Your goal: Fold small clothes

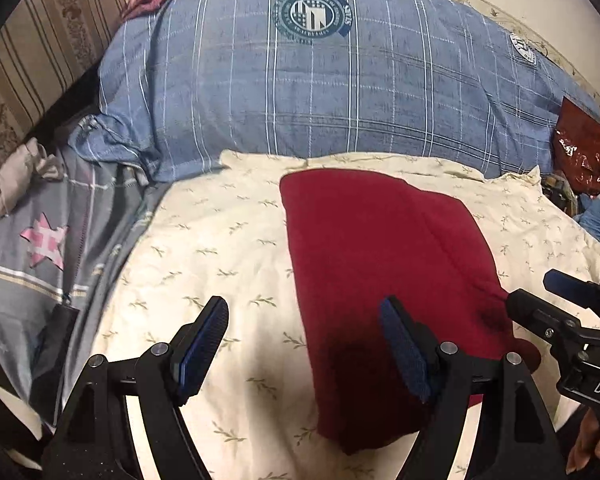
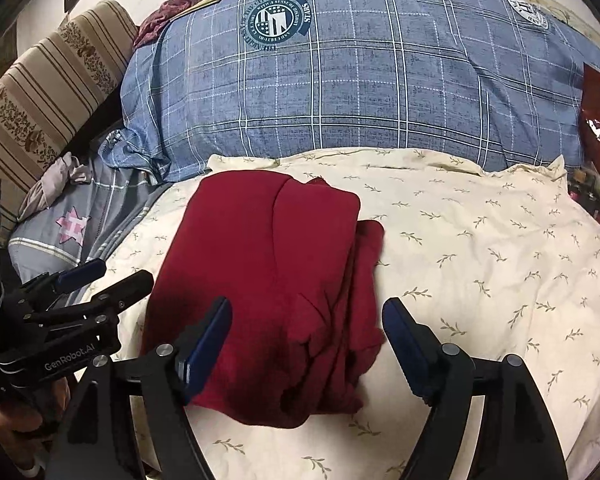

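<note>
Right wrist view: the red garment (image 2: 276,280), already folded lengthwise, is laid near the cream sheet's (image 2: 480,280) near-left edge. Right gripper (image 2: 306,344) and left gripper (image 1: 304,348) are held apart, empty. A crosswise fold is judged next; its near hem must be gripped.

Blue plaid pillow (image 1: 332,80) behind cream sheet (image 1: 220,240); perhaps a red bag (image 1: 580,152) beside

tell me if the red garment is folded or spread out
Folded: the red garment lies as a compact stack on the cream sheet, layered edges showing along its right side.
</note>
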### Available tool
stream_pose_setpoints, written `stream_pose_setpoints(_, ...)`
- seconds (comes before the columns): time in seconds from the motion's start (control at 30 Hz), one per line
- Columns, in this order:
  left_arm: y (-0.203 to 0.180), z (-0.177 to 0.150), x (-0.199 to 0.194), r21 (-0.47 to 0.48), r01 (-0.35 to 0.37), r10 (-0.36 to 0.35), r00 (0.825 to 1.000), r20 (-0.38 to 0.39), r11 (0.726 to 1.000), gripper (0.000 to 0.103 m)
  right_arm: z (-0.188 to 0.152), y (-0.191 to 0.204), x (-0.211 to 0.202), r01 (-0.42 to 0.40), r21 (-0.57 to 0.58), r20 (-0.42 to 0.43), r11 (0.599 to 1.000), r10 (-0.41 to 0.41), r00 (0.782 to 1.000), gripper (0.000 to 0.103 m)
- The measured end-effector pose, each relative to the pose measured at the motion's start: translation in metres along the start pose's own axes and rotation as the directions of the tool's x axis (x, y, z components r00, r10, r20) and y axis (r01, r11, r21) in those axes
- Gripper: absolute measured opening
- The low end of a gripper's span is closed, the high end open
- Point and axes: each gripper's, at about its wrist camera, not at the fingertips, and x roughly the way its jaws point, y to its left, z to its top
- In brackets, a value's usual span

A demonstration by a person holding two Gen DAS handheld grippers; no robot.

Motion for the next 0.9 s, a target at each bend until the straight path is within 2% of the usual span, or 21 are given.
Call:
stream_pose_setpoints(0.47,0.007,-0.003,-0.021,-0.006,-0.016,0.017,0.998,0.053,1.0,0.078,0.002,0.007,-0.006,-0.004,-0.018,0.005,1.0,0.004,1.0,0.08)
stream_pose_setpoints(0.9,0.008,-0.005,-0.02,0.009,-0.019,0.018,0.999,0.047,1.0,0.077,0.001,0.011,-0.004,-0.007,-0.025,-0.003,1.0,0.007,1.0,0.08)
